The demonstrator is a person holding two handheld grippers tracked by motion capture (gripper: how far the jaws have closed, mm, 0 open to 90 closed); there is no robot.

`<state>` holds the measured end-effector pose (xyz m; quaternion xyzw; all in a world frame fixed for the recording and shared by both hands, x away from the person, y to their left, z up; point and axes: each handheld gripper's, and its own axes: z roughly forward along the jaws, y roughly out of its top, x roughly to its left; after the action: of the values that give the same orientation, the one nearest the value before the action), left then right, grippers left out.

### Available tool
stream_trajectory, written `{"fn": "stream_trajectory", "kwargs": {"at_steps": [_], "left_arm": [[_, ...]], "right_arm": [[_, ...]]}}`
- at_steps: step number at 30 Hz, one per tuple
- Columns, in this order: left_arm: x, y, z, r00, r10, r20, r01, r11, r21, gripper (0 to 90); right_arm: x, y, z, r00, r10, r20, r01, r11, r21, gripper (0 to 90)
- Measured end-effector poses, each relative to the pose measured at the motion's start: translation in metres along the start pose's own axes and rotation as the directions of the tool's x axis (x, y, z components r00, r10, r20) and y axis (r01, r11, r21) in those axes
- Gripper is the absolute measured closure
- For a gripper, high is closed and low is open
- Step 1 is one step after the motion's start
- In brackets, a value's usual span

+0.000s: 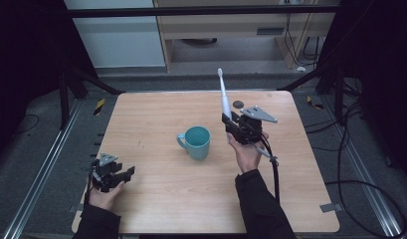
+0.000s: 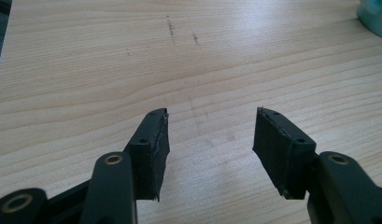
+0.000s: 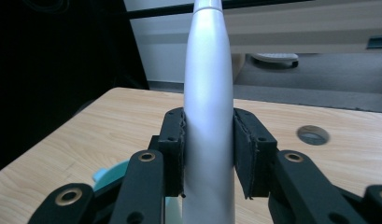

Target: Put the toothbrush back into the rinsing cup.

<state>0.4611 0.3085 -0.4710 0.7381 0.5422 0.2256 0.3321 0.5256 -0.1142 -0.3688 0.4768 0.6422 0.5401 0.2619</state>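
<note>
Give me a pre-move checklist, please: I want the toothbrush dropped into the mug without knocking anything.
1. Right gripper clamped on the toothbrush handle: ok, both pads press its sides.
2. Toothbrush upright, head up: ok, slightly tilted.
3. Mug upright, mouth open: ok.
4. Mug contents: cannot tell fully; the inside looks empty.
5. Left gripper clear of the path: ok, open over bare table, well apart from the mug.
6. Toothbrush already above the mug: not ok, it is held beside it.

High view: overhead, facing forward-down across the whole counter (image 1: 156, 194). Left gripper view: low, close, angled down at bare wood. Right gripper view: level, toward 12 o'clock. Shared: counter, teal mug (image 1: 196, 142).
</note>
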Motion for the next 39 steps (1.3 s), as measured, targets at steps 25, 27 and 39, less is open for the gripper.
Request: {"fn": "stream_trajectory", "kwargs": {"at_steps": [25,27,39], "left_arm": [[0.000,0.000,0.000,1.0000,0.004,0.000,-0.004,1.0000,-0.006,45.2],[0.000,0.000,0.000,1.0000,0.004,0.000,-0.004,1.0000,-0.006,45.2],[0.000,0.000,0.000,1.0000,0.007,-0.001,-0.007,1.0000,-0.003,45.2]], "right_arm": [[0.047,-0.003,0.057,0.9971,0.008,-0.075,-0.010,1.000,-0.027,66.2],[0.050,-0.005,0.061,0.9969,0.007,-0.078,-0.008,1.000,-0.023,66.3],[0.056,-0.022,0.082,0.9969,-0.001,-0.079,0.003,1.000,0.022,66.3]]}}
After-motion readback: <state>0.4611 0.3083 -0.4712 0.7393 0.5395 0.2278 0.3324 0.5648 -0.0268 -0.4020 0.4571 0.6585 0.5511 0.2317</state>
